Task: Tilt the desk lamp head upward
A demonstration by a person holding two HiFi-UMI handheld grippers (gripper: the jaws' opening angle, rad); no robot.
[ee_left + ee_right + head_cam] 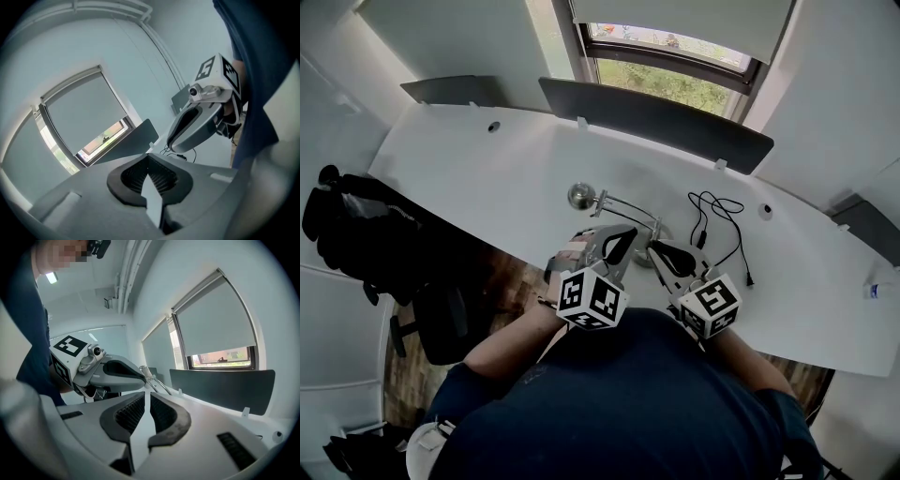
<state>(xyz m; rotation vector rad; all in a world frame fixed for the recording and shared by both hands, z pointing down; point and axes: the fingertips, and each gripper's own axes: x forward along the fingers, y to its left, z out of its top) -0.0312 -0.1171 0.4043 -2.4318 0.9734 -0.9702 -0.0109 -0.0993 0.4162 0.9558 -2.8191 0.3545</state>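
lamp (620,208) stands on the white desk (478,173), a little in from the near edge and just ahead of my two tools. its chrome head (580,196) sits at the left end of the thin arms, farther from me than the base; from above i cannot tell how it is tilted. my left gripper (148,157) is pressed together, pad against pad, with nothing caught between. my right gripper (146,395) stands only a slit apart, the desk showing through the gap, and it pinches nothing. in the head view both tools lie side by side just beside the lamp's base, tips pointing away from me toward it, marker cubes back against my chest; whether either tip touches the base i cannot tell. in the right gripper view the lamp's chrome arm shows just past the left tool's tip. a black cable (719,217) lies looped on the desk to the right of the lamp. a dark panel (675,122) runs along the desk's far edge, and behind it is a window (675,82) with its blind (215,324) drawn most of the way down.
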